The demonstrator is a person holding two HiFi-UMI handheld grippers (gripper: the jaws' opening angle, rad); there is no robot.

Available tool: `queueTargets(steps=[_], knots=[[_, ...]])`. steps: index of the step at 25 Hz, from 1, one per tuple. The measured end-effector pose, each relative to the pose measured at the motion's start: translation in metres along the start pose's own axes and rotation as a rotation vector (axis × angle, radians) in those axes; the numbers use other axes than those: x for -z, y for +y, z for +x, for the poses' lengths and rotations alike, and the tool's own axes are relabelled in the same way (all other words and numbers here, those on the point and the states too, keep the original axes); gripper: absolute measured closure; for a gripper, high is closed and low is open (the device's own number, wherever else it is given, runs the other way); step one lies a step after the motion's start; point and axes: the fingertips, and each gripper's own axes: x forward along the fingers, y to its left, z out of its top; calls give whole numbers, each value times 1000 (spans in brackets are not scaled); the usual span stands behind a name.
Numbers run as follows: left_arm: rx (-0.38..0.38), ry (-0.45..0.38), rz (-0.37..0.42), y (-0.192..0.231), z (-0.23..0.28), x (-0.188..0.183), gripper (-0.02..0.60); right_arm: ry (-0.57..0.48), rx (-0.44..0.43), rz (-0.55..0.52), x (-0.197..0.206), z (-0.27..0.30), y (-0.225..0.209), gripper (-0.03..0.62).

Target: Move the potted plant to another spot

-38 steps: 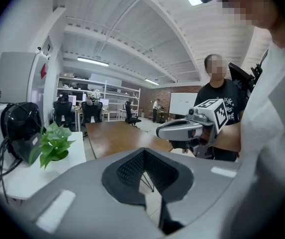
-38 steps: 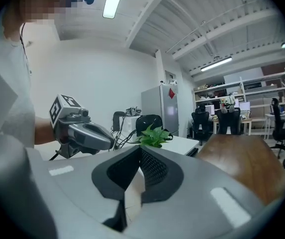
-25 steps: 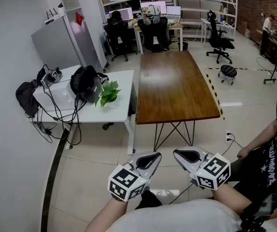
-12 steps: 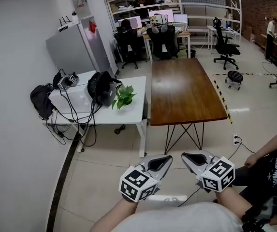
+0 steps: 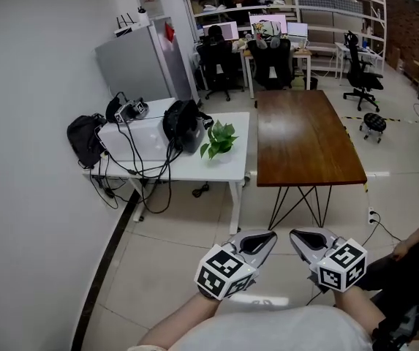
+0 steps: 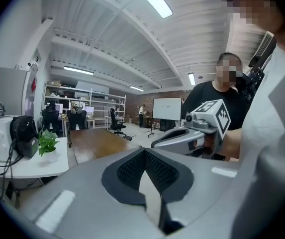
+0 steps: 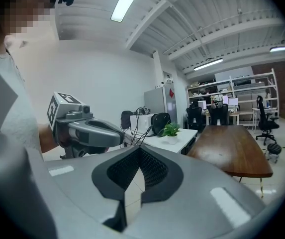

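One potted plant (image 5: 220,139) upright on white desk (image 5: 194,167), near its right-hand edge, just beside black bag (image 5: 182,125). Tangle of dark cables (image 5: 132,168) over desk's left part. Brown wooden table (image 5: 308,141) just beside desk, on its right. Well apart from plant, low over tiled floor (image 5: 172,254): left gripper (image 5: 270,235) and right gripper (image 5: 295,235), side by side, fingers of both clenched tight on nothing.
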Motion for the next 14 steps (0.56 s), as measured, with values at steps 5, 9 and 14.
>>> queueTargets(steps=[5,9,14], knots=[[7,6,3,4,-6,3,595,2,-1,-9,-3,7,9,589],[18,6,7,6,-9,4,595,5,10,-15,-3,9,11,589],[22,7,11,9,-13,7,595,1,20,-14,-4,14,10,589]])
